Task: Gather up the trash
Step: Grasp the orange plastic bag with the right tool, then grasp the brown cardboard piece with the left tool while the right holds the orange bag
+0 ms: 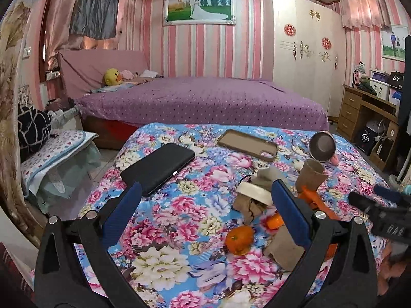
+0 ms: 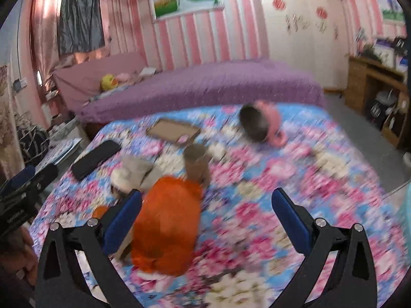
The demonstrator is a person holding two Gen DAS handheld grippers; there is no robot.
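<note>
- Nearest my left gripper (image 1: 205, 213), on the blue and pink floral cloth (image 1: 164, 231), lies the trash: an orange peel piece (image 1: 239, 238), crumpled brown paper scraps (image 1: 250, 208) and a white round lid-like piece (image 1: 254, 192).
- Just beyond them stands a brown cardboard tube (image 1: 309, 177), tilted, beside an orange plastic bag (image 1: 318, 202).
- My left gripper hangs wide open with nothing between its blue pads.
- My right gripper (image 2: 205, 213) is also spread wide and empty; the orange bag (image 2: 167, 228) sits just inside its left pad, though blur hides any contact.
- Farther back lie a black phone (image 1: 159, 165), a tan phone case (image 1: 248, 145) and a pink-handled metal cup (image 1: 323, 147) on its side.
</note>
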